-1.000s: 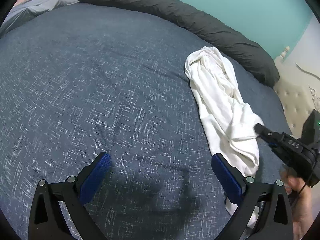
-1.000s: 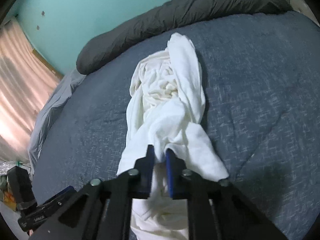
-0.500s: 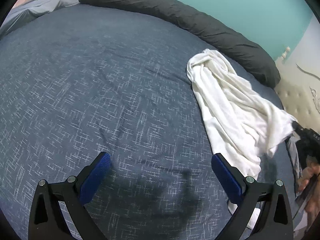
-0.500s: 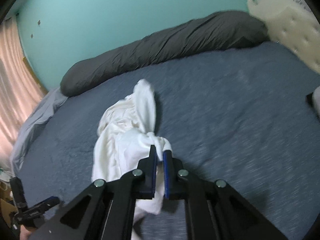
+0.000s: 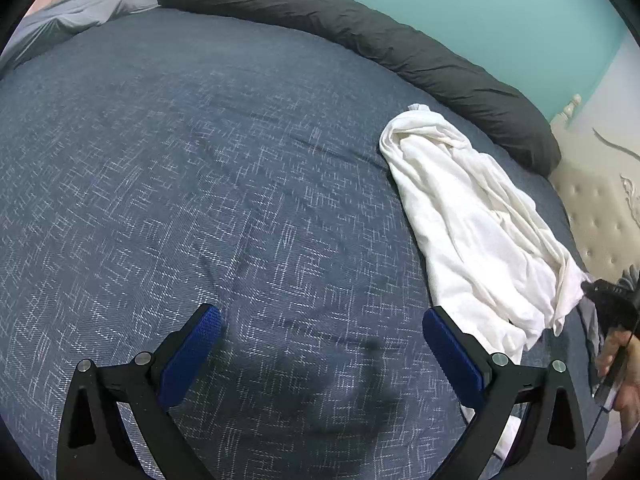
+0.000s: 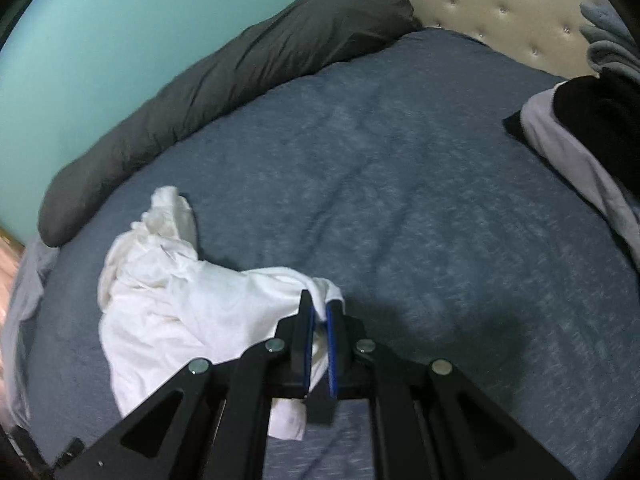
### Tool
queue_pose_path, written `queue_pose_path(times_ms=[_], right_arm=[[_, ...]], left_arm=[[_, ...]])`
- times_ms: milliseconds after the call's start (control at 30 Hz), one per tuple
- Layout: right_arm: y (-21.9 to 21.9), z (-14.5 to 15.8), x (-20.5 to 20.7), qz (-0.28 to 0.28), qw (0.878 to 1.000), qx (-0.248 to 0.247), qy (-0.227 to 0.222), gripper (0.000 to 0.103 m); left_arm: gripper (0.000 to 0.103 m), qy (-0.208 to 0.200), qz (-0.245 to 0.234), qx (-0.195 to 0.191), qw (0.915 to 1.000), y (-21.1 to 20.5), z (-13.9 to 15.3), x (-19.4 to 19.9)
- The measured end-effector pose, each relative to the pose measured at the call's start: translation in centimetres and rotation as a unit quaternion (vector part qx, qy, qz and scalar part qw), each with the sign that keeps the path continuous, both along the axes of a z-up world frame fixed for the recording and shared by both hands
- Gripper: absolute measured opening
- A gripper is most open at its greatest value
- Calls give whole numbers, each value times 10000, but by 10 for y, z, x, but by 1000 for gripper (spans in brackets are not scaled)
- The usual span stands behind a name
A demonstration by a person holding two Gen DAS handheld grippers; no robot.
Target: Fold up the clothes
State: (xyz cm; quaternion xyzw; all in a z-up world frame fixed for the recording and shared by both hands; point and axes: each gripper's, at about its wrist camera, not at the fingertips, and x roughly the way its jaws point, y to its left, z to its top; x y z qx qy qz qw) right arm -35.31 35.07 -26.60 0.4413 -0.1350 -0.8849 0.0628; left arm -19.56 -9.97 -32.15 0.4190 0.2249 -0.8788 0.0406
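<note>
A crumpled white garment (image 5: 472,224) lies stretched along the right side of the blue bedspread (image 5: 200,184). My right gripper (image 6: 320,306) is shut on one end of the white garment (image 6: 168,304), which trails away to the left. In the left wrist view that gripper (image 5: 600,294) shows at the far right edge, held by a hand (image 5: 620,360). Over bare bedspread, left of the garment, my left gripper (image 5: 320,332) hovers open with nothing between its blue pads.
A long dark grey pillow (image 5: 360,36) runs along the teal wall. A tufted cream headboard (image 6: 500,12) stands behind the bed. Dark and pale lilac clothes (image 6: 580,128) are piled at the right edge. Grey bedding (image 5: 80,12) lies at the far left.
The right gripper has pulled its end of the white garment out to the right, stretching and spreading the cloth. The right wrist view has swung towards the headboard. The left gripper has stayed put.
</note>
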Motion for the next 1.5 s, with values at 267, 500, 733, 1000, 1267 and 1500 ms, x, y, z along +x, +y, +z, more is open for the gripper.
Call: queue_pose_path(times_ms=[267, 500, 733, 1000, 1267, 1500], right_arm=[[9, -29, -2, 291, 9973, -112, -670, 6], [-7, 0, 9, 165, 9994, 126, -281, 12], [1, 10, 10, -121, 9994, 321, -43, 27], [-58, 2, -8, 1069, 9942, 59, 116, 58], [-174, -11, -37, 2469, 9653, 804, 268, 64], [-219, -34, -55, 2741, 9495, 1502, 269, 58]], left_arm=[[103, -22, 13, -1, 10000, 0, -3, -1], [103, -21, -23, -12, 10000, 3, -3, 0], [103, -31, 12, 9, 10000, 2, -2, 3], [103, -56, 15, -57, 10000, 3, -3, 3], [103, -118, 72, -26, 9999, -1, -9, 1], [103, -167, 129, 27, 9998, -6, -13, -1]])
